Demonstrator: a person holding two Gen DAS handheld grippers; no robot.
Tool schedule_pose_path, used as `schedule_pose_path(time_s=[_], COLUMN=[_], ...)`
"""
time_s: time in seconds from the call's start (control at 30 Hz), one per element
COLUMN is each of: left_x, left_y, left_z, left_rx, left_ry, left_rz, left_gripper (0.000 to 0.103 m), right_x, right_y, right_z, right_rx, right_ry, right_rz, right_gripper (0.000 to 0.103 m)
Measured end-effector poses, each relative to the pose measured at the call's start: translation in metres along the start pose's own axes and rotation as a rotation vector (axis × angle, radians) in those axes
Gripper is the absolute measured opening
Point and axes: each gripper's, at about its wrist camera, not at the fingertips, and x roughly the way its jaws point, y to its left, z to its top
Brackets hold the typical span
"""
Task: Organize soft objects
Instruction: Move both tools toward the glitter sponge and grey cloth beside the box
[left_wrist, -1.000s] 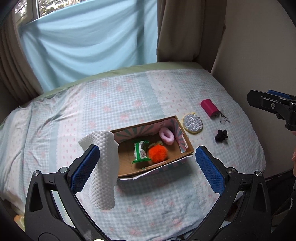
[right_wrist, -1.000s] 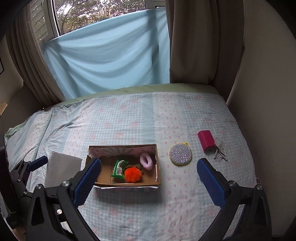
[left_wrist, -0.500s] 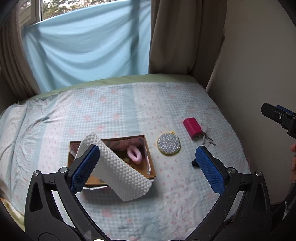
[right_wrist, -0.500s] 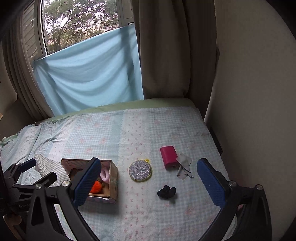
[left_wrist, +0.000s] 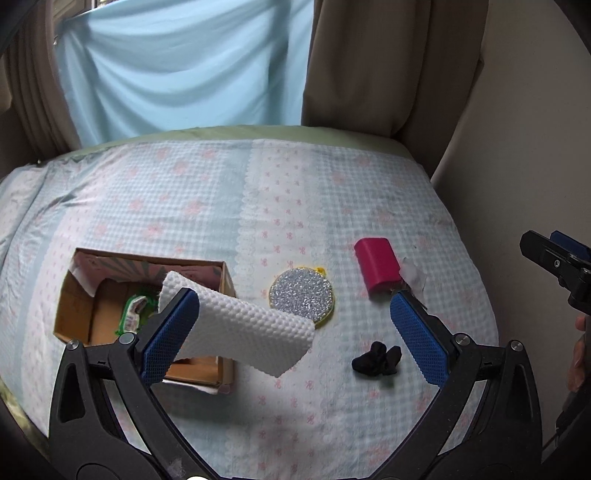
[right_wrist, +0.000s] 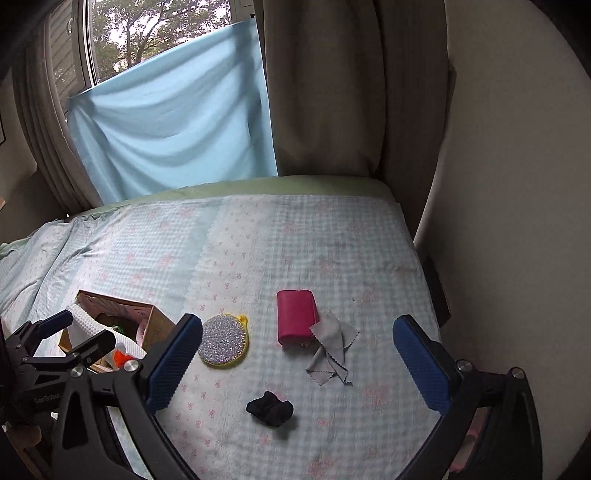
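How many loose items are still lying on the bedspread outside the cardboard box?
4: a glittery round pad beside the box, a red pouch, a grey cloth touching it, and a black bundle nearest the camera. Others may be hidden.

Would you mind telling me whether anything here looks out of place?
The white textured cloth is draped over the open left gripper's finger, hanging across the cardboard box edge rather than lying inside it.
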Motion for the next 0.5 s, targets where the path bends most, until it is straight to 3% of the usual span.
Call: schedule_pose_path(time_s=[0.5], left_x=[0.169], left_y=[-0.044], left_z=[-0.050], left_rx=[0.067], left_ry=[0.103], left_rz=[0.044], left_gripper=[0.103], right_x=[0.154], right_y=[-0.057], right_z=[-0.063], right_rx=[0.019], right_ry=[0.114], right_rz=[0.031], right_gripper=[0.103])
